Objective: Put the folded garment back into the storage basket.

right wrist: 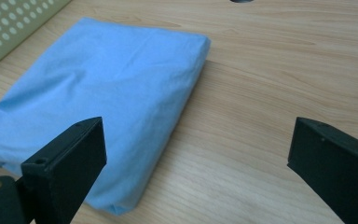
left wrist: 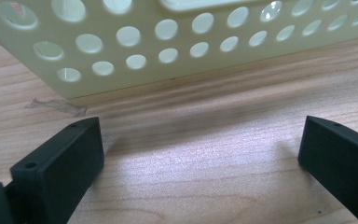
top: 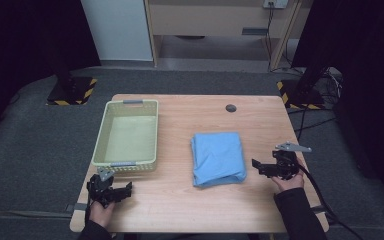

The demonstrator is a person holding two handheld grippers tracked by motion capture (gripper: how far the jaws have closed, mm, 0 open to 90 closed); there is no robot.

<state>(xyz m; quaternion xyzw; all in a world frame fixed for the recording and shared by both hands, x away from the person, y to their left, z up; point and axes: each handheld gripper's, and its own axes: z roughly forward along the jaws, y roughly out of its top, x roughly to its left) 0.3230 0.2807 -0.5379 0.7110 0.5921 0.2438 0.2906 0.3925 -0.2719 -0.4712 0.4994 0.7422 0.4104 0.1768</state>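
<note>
Gaping wide, both grippers' jaws hold nothing — right gripper (top: 258,166) near, seemingly clear of, the blue cloth (top: 218,158).

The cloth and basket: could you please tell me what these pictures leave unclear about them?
- Cloth: right gripper view, its near left part sits behind a black jaw; underside hidden.
- Basket: left gripper view, top cut off by the frame edge.
- Basket: high view, near wall's holes too small.
</note>
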